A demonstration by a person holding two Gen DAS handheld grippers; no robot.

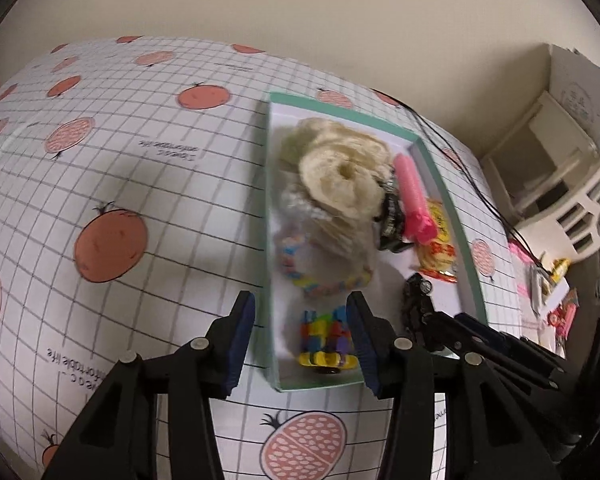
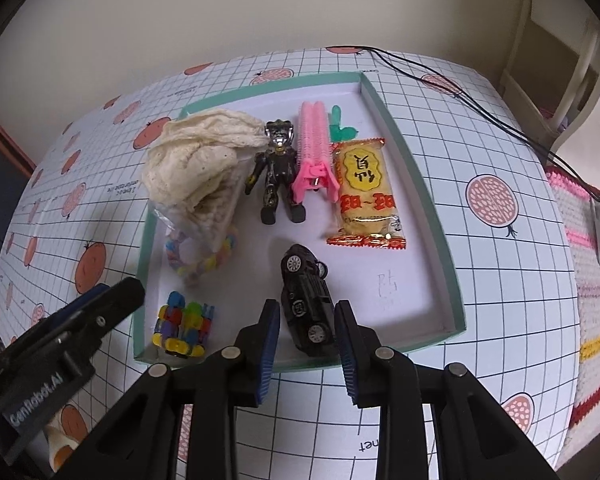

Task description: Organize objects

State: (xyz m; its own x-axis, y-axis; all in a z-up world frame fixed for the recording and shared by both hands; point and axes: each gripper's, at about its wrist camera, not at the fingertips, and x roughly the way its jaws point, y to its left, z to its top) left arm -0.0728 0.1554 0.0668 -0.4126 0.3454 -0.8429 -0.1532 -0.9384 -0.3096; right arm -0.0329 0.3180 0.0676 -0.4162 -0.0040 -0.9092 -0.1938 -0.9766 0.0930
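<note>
Right gripper (image 2: 307, 330) jaws apart around black toy car (image 2: 307, 300) lying on its side in the green-rimmed tray (image 2: 416, 168), contact unclear. Left gripper (image 1: 301, 336) wide open, holding nothing, over the tray's near-left corner above the colourful block toy (image 1: 326, 338).

From my left wrist view the colourful bead bracelet (image 1: 320, 280) is motion-smeared, and the cream knitted cloth (image 1: 340, 176) hides most of the black toy figure (image 1: 392, 216). My right tongs (image 1: 420, 300) cover nearly all of the black toy car there, and small items on the pink mat (image 1: 556, 300) are too tiny to identify.
</note>
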